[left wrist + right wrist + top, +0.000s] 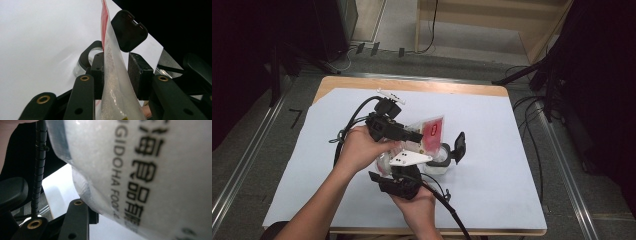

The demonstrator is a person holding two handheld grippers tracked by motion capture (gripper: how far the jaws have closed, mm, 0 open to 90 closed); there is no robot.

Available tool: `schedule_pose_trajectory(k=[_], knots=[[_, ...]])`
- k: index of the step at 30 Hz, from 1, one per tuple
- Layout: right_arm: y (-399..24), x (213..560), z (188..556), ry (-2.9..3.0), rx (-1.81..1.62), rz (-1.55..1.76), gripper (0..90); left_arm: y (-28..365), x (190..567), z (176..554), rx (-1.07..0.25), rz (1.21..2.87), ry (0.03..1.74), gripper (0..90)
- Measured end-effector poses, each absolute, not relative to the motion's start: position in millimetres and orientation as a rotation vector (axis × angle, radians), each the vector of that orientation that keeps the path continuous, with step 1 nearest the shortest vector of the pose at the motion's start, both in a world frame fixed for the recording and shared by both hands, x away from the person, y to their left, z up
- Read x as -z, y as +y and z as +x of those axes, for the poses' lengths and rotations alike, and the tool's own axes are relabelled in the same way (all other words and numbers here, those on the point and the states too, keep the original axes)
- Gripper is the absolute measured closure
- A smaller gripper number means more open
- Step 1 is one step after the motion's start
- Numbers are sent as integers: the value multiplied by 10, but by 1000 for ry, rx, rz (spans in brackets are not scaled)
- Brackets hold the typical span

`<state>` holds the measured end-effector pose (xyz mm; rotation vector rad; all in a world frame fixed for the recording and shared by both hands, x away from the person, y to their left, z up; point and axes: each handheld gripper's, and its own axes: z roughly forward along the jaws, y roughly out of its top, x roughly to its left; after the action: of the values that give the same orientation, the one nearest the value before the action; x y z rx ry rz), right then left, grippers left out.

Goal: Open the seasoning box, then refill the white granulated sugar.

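Note:
A clear plastic bag [432, 130] of white grains with a red label is tilted over a clear jar [439, 161], whose black flip lid [459, 146] stands open. My left gripper [418, 136] reaches in from the left and is shut on the bag. In the left gripper view the bag [112, 85] runs between the pads, with the jar [86, 60] and lid [128, 30] beyond. My right gripper [406, 169], under its grey plate, holds the bag's lower end from the near side. In the right gripper view the printed bag [150, 170] presses against one finger [75, 220] and hides the other.
A white sheet [492, 150] covers the wooden table [412, 84]. Black cables [347, 125] trail from both grippers across the sheet. Dark stands and a metal rail flank the table on both sides.

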<state>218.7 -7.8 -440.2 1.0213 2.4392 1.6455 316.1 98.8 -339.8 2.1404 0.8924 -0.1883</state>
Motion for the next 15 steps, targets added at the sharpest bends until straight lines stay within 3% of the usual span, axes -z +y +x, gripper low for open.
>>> schedule_pose_trajectory(k=[15], knots=[[-76,4404,2186,2438,-1646,1021,631,995,3396,3163,186,2147,894,680]])
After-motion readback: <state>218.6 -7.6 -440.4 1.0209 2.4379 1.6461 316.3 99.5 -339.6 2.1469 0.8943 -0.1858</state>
